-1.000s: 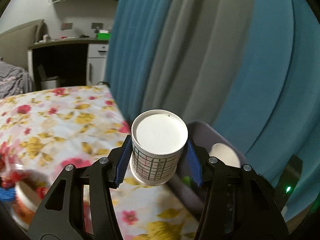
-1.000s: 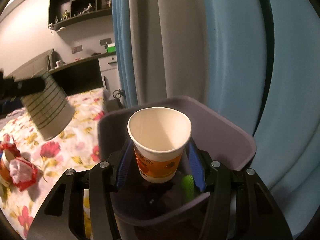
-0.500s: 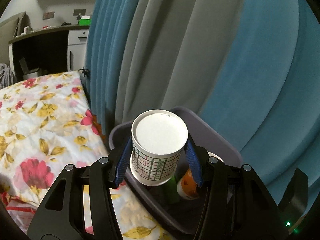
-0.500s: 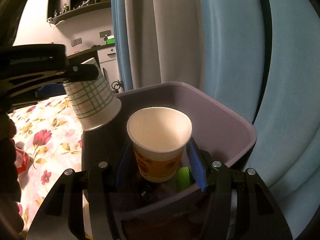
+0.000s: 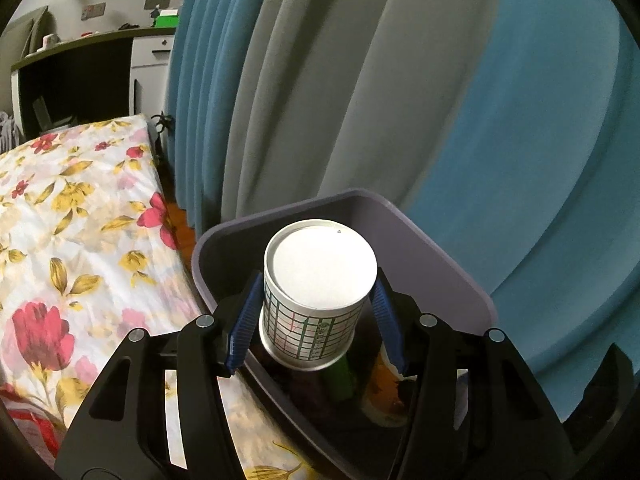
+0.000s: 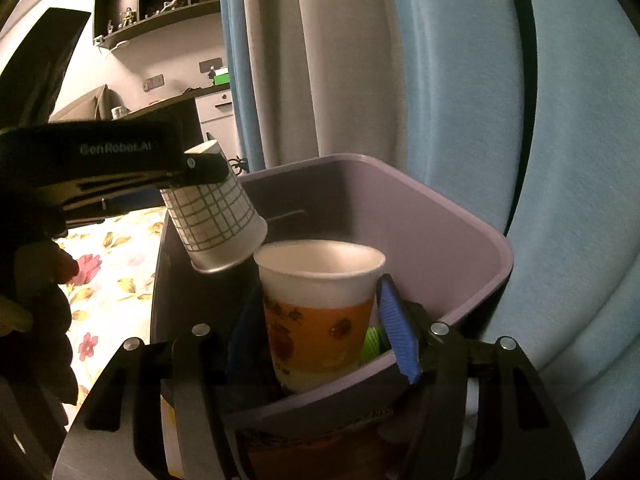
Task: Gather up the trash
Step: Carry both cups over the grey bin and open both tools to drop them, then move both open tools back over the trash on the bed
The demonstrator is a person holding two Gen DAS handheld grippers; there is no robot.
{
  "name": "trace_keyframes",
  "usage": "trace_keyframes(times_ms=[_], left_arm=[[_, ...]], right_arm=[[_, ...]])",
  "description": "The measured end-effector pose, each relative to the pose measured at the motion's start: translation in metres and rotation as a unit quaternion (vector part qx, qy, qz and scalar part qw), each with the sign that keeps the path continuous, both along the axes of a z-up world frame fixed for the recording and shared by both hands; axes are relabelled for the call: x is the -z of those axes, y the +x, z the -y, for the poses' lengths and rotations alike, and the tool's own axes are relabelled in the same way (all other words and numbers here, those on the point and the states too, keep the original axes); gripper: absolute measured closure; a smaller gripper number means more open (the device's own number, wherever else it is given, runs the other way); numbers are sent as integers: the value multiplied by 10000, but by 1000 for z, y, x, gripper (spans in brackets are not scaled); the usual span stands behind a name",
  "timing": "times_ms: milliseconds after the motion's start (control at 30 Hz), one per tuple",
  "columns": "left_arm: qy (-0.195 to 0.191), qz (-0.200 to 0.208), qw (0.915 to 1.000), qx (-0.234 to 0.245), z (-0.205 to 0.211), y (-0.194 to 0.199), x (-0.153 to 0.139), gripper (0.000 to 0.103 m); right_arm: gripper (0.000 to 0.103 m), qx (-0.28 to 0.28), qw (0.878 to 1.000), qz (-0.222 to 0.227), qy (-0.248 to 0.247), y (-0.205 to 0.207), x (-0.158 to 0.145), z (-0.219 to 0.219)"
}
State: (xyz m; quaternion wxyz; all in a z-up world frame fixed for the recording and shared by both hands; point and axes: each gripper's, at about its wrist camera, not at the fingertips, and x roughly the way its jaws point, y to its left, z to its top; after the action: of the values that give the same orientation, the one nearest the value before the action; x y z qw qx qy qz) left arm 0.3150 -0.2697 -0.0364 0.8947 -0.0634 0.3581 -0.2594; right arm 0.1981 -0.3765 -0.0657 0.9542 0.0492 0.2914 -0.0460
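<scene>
A purple bin (image 5: 440, 250) (image 6: 448, 204) stands beside the bed. My left gripper (image 5: 318, 284) (image 6: 200, 170) is shut on a white paper cup with a green grid (image 5: 320, 268) (image 6: 216, 216). It holds the cup upside down and tilted over the bin's near-left corner. My right gripper (image 6: 320, 286) reaches over the bin's front rim and its jaws are opening. Between them an orange-printed paper cup (image 6: 320, 320) stands mouth up, blurred and sunk low. The blue right pad (image 6: 398, 332) stands clear of its wall. Green trash (image 6: 372, 344) (image 5: 340, 376) lies in the bin.
The bed with a flowery sheet (image 5: 80, 240) lies left of the bin, with a red wrapper (image 5: 24, 412) near its front. Blue and grey curtains (image 5: 400, 80) hang right behind the bin. A dark desk (image 5: 80, 64) stands at the far wall. A dark-gloved hand (image 6: 36, 300) holds the left gripper.
The left gripper carried the grid cup from over the bed to over the bin and lower. The right jaws widened and the orange cup slid down between them.
</scene>
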Motion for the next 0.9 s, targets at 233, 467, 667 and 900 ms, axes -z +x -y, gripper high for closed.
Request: trace_keyframes(times_ms=[233,467,667,900], left_arm=[[-1,100,9999,35,1,-3,-1,37],[32,334,9989,-322,-16,-16,-11,24],[260,607,9956,-662,-41,-42,-19,21],[324,741,9916,-1014,-82,-78,-30,21]], right_arm=[[37,113,9999,63,73,-6,-2,9],[30,252,9992,267,131,-18,-13,12],[26,318,9984,443,116,-31,-25,8],[19,368,9974,612,129,-48,-41,-8]])
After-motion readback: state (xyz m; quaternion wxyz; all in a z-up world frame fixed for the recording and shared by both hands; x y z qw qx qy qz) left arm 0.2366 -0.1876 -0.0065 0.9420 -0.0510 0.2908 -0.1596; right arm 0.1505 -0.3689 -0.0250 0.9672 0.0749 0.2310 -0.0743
